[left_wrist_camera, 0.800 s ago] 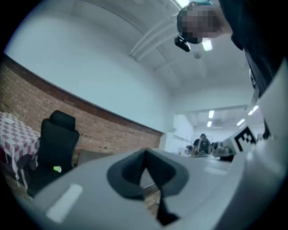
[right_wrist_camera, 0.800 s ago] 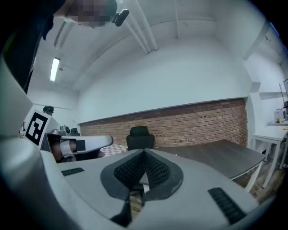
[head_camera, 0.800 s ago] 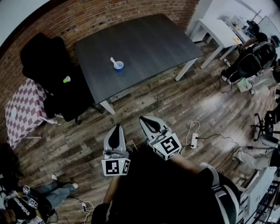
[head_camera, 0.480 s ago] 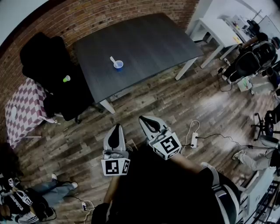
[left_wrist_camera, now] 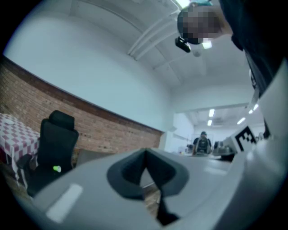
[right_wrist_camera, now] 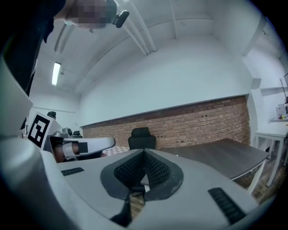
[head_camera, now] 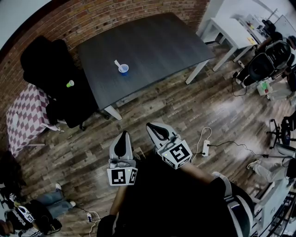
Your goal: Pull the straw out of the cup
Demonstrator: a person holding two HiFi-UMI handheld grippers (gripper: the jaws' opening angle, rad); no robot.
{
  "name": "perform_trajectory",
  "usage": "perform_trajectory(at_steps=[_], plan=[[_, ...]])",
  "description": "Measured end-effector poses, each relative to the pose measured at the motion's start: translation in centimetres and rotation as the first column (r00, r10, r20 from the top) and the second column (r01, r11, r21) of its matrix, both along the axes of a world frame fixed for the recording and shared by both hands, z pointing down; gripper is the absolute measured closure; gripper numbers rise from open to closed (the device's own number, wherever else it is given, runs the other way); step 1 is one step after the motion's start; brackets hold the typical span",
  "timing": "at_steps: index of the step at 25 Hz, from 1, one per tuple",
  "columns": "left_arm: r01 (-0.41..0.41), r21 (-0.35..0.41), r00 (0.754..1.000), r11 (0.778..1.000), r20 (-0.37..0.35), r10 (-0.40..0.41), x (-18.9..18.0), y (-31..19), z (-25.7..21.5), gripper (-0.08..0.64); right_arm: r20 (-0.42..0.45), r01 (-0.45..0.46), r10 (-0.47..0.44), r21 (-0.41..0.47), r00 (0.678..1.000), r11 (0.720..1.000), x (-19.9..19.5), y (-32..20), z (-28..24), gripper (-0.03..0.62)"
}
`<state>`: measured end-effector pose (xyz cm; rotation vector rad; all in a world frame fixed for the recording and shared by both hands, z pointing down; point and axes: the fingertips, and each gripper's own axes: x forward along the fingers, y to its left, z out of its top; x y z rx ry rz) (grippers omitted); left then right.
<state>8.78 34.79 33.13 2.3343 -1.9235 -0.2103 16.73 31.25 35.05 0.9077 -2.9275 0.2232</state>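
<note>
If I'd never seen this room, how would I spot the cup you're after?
Find the big dark table by the brick wall. The small blue cup stands alone on it, toward its left end, with a white straw sticking out.

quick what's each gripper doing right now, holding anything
left gripper: shut, nothing between the jaws.
right gripper: shut, nothing between the jaws.

1. A dark table [head_camera: 157,41] stands on the wooden floor [head_camera: 157,104], close to a brick wall [head_camera: 106,16].
2. A black office chair [head_camera: 48,58] stands at the dark table's left end, with a small green thing [head_camera: 70,84] on it.
3. A checked cloth [head_camera: 23,115] lies farther left.
4. A white power strip [head_camera: 205,149] lies on the floor.
5. A white table [head_camera: 231,30] stands at the right.
</note>
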Motion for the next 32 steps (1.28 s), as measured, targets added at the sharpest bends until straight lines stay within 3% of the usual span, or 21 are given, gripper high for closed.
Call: perform_trajectory(at_steps=[19,32], plan=[[0.086,-0.031,0.996,0.996,0.031,-0.085,6.1,-1.4,1.3,0.554,0.015,0.071,-0.071,-0.012,0.997,0.997,6.6,-2.7,1.6,0.586],[0.109,-0.034,0.994,0.993,0.021,-0.108,3.3,-5.9,2.7,0.555,0.008,0.043,-0.042,-0.025,0.999,0.999,5.2,-7.0,3.0,0.586]])
